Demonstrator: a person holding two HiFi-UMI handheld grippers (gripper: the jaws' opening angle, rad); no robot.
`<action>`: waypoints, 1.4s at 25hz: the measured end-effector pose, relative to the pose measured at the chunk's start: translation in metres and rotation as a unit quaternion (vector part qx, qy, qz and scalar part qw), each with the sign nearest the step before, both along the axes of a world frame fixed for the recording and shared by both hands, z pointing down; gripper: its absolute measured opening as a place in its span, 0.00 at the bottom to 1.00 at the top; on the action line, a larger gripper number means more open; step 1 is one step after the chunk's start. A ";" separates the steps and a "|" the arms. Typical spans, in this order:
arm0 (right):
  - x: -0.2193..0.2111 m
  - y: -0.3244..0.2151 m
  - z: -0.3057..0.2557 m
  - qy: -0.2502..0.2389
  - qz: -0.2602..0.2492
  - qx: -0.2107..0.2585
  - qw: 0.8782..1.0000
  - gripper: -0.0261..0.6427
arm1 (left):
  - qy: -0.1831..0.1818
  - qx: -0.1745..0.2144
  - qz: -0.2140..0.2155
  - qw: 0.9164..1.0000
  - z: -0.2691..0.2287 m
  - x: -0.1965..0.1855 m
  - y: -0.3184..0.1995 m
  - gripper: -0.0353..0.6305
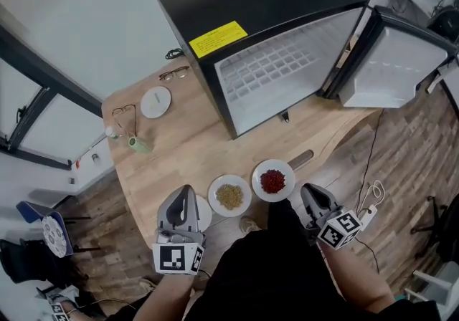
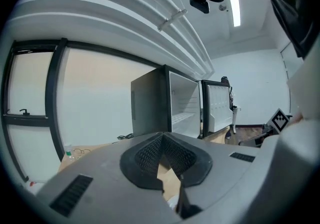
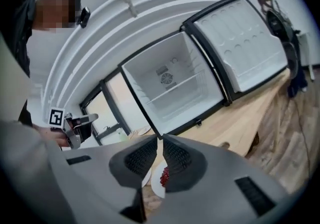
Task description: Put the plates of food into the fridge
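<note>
Two white plates lie near the table's front edge: one with tan food (image 1: 229,195) and one with red food (image 1: 273,180). Behind them the black mini fridge (image 1: 265,40) stands with its door (image 1: 393,63) swung open to the right and its white inside bare. My left gripper (image 1: 183,196) hovers left of the tan plate, shut and holding nothing, above a third white plate (image 1: 204,213) that it partly hides. To the right of the red plate my right gripper (image 1: 310,192) is also shut and holding nothing. The right gripper view shows the red food (image 3: 163,177) below the jaws and the fridge (image 3: 175,85) ahead.
At the table's far left lie a small white disc (image 1: 155,102), two pairs of glasses (image 1: 175,73) (image 1: 125,113) and a small green bottle (image 1: 138,144). A cable with a white plug (image 1: 371,201) trails on the wood floor at the right. A chair (image 1: 50,230) stands lower left.
</note>
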State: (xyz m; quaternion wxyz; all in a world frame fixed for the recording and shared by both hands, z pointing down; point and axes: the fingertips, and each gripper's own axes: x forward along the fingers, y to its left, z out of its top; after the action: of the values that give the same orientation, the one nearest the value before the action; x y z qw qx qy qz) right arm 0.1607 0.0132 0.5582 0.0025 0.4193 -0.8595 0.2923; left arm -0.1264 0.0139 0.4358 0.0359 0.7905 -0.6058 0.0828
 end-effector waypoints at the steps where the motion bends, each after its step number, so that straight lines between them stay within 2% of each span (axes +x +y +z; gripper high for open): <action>1: 0.004 0.001 0.007 -0.027 0.014 -0.012 0.999 0.10 | -0.001 0.003 -0.001 1.000 -0.002 0.001 0.000 0.06; 3: 0.011 0.002 0.023 -0.066 0.033 -0.040 0.996 0.22 | -0.004 0.001 0.005 1.000 0.000 0.006 0.000 0.06; 6: 0.014 0.005 0.056 -0.085 0.047 -0.089 0.991 0.24 | -0.014 -0.015 0.015 1.000 0.013 0.012 -0.003 0.06; 8: 0.015 0.007 0.081 -0.125 0.067 -0.132 0.981 0.26 | -0.016 -0.015 0.010 1.000 0.014 0.012 -0.008 0.06; 10: 0.016 0.010 0.107 -0.159 0.086 -0.177 0.967 0.34 | -0.015 -0.008 0.004 1.000 0.010 0.013 -0.013 0.06; 14: 0.007 0.015 0.141 -0.151 0.096 -0.228 0.957 0.34 | -0.015 -0.002 0.011 1.000 0.004 0.016 -0.018 0.06; 18: -0.001 0.020 0.159 -0.130 0.101 -0.245 0.955 0.34 | -0.016 -0.011 0.002 1.000 0.006 0.009 -0.015 0.06; 27: -0.014 0.010 0.172 -0.147 0.107 -0.270 0.946 0.33 | -0.025 -0.030 -0.010 0.999 0.020 -0.006 -0.006 0.06; 30: -0.019 0.009 0.168 -0.154 0.100 -0.269 0.945 0.17 | -0.024 -0.030 -0.015 0.999 0.021 -0.010 -0.006 0.06; 35: -0.024 0.003 0.151 -0.199 0.096 -0.266 0.938 0.10 | -0.007 -0.037 -0.023 0.999 0.024 -0.012 -0.006 0.06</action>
State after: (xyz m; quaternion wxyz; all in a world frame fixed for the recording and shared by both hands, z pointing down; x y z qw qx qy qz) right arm 0.1363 0.0163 0.7096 -0.0850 0.4173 -0.6889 0.5865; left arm -0.1385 0.0082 0.4595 0.0625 0.7742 -0.6202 0.1095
